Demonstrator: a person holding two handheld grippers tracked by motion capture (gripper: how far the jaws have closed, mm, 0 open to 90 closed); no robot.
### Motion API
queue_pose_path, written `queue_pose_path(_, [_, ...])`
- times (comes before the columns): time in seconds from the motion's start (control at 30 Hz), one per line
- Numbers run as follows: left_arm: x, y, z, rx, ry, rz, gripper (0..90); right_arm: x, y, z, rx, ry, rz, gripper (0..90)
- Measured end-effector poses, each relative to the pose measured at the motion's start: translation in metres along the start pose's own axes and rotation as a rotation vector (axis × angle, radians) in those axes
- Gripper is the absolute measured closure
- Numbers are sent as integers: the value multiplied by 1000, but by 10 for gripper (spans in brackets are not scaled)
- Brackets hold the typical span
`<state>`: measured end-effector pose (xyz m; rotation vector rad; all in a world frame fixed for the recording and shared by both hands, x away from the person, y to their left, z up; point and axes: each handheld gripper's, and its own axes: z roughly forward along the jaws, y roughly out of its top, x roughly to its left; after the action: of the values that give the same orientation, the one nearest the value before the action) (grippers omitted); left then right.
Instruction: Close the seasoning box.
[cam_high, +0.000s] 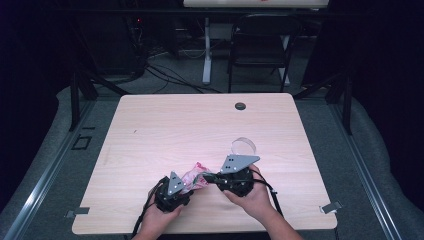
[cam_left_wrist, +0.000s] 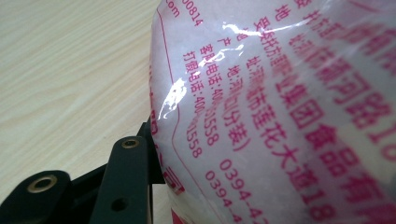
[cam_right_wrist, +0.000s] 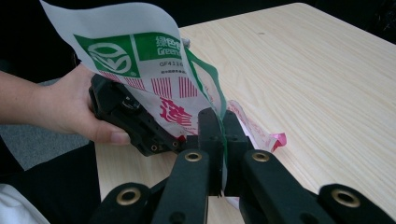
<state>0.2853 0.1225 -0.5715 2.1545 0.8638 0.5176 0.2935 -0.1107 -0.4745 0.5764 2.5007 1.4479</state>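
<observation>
A plastic bag (cam_high: 194, 176) printed in pink, with a green logo panel (cam_right_wrist: 140, 60), is held up between both grippers near the table's front edge. Through its clear film I see white granules (cam_left_wrist: 280, 116). My right gripper (cam_right_wrist: 220, 128) is shut on the bag's green-trimmed edge, its jaws pressed together. My left gripper (cam_high: 189, 185) holds the other side; one black finger (cam_left_wrist: 128, 172) presses against the film and the other is hidden behind the bag. A hand (cam_right_wrist: 70, 109) grips the left gripper's body.
A clear round container (cam_high: 243, 146) stands on the wooden table (cam_high: 165, 125) just beyond the right gripper. A black grommet (cam_high: 240, 105) sits near the far edge. A folding chair (cam_high: 260, 45) and cables lie on the floor beyond the table.
</observation>
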Motion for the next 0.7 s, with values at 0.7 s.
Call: queue_pose_path(0.7, [2, 22, -11, -31, 180, 160, 566, -7, 0, -11, -46, -7, 35, 900])
